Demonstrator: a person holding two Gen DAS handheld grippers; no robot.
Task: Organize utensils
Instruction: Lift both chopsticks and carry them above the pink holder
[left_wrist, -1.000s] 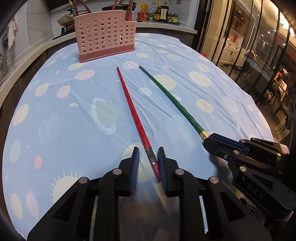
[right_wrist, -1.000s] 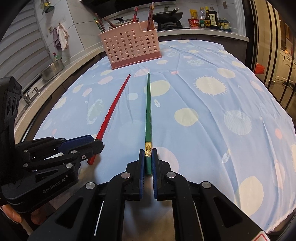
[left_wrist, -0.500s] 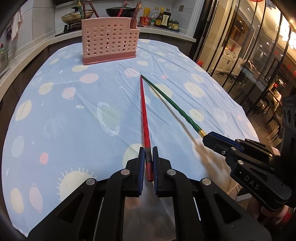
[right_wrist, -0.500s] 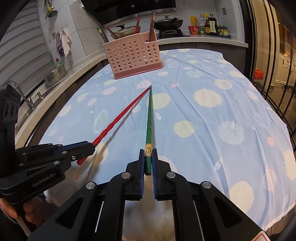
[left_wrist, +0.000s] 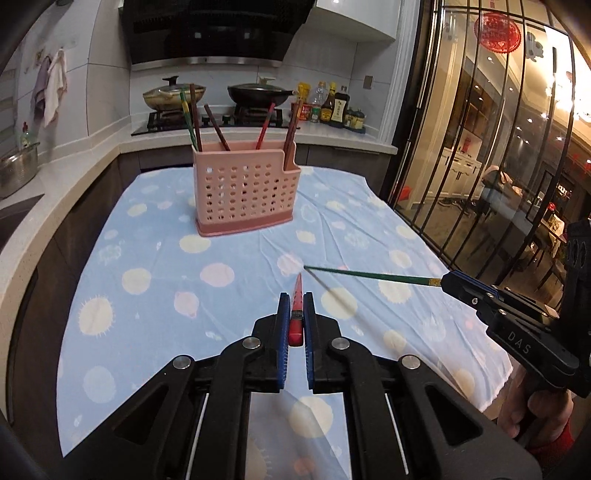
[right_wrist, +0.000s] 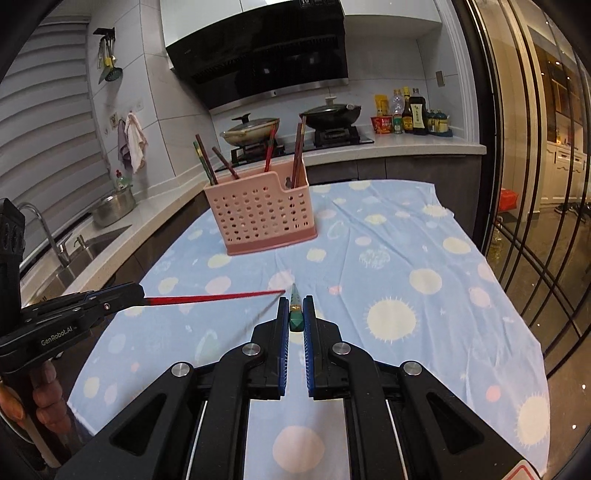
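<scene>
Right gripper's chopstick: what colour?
Green chopstick with a gold band, clearest in the left wrist view.

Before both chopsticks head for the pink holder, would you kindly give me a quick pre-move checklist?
1. Left claw shut on red chopstick: ok.
2. Right claw shut on green chopstick: ok.
3. Both chopsticks lifted off the tablecloth: ok.
4. Tips apart, not crossed: ok, though close.
5. Pink holder upright, path to it unobstructed: ok.
6. Room inside the holder's compartments: cannot tell.
</scene>
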